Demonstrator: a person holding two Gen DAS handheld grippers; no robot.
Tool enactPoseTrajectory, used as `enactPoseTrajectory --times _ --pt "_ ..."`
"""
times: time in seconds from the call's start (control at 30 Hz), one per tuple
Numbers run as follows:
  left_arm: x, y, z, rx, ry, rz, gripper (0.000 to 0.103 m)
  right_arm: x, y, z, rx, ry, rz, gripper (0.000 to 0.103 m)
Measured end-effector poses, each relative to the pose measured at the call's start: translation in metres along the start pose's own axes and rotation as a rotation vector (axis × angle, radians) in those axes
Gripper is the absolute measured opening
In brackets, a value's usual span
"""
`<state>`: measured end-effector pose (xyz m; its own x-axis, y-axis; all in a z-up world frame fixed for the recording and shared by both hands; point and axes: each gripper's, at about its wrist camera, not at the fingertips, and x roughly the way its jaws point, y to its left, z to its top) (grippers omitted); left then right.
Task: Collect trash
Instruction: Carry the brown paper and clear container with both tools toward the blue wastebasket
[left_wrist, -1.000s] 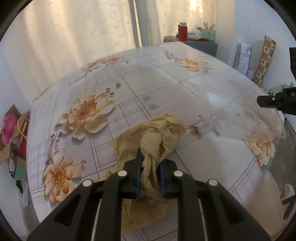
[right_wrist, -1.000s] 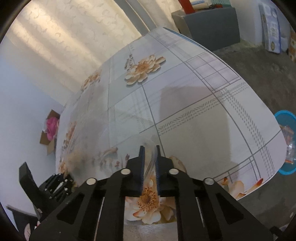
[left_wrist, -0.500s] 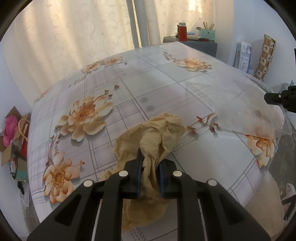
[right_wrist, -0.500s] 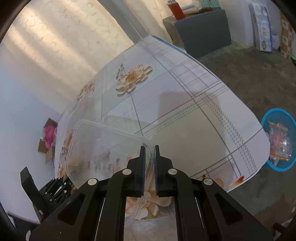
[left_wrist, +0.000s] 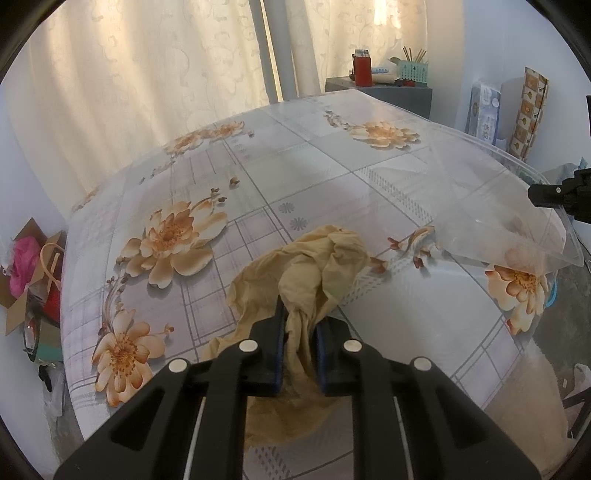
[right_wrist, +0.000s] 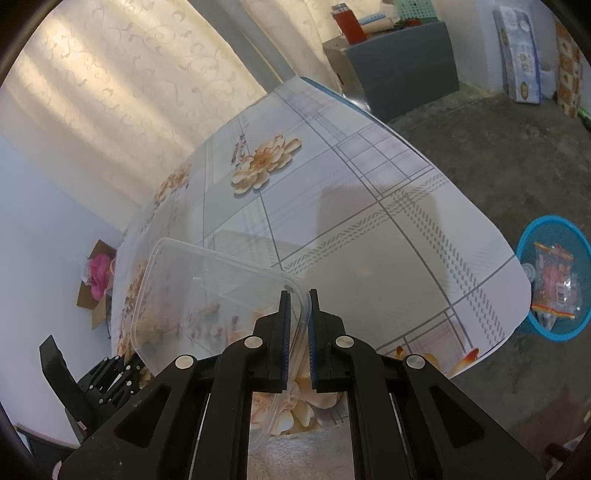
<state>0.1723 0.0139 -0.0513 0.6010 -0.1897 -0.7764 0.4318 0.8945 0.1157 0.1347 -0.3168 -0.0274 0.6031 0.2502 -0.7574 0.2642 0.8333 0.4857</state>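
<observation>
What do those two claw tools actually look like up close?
Both are alike. The left gripper and right gripper are matte black plastic, each with two flat parallel fingers lined with blue pads. Angular black linkage arms with triangular cut-outs carry them, joined by round silver pins. No cables, markings or sleeves show.

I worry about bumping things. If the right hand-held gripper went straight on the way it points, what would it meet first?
Probably the flowered table beyond the clear container it holds; depth is unclear.

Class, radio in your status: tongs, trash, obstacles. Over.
Left tongs shut on crumpled tan paper bag. Right tongs shut on clear plastic lid. Blue bin unobstructed.
</observation>
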Motion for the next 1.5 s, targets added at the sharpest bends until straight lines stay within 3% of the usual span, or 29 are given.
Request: enactPoseTrajectory --times 1.07,1.33,1.5 --pt "-0.028 -0.023 0.013 0.06 -0.055 0.019 0.012 -0.036 -0.027 -0.004 0.054 -0.075 0.043 0.007" --pt "-0.052 -0.059 0.046 0.134 -0.145 -0.068 0.012 -0.091 -0.073 -0.008 0.133 -0.197 -0.011 0.007" --pt "-0.07 -0.105 0.079 0.196 -0.211 -0.184 0.012 -0.146 -0.14 -0.02 0.255 -0.307 -0.106 0.007"
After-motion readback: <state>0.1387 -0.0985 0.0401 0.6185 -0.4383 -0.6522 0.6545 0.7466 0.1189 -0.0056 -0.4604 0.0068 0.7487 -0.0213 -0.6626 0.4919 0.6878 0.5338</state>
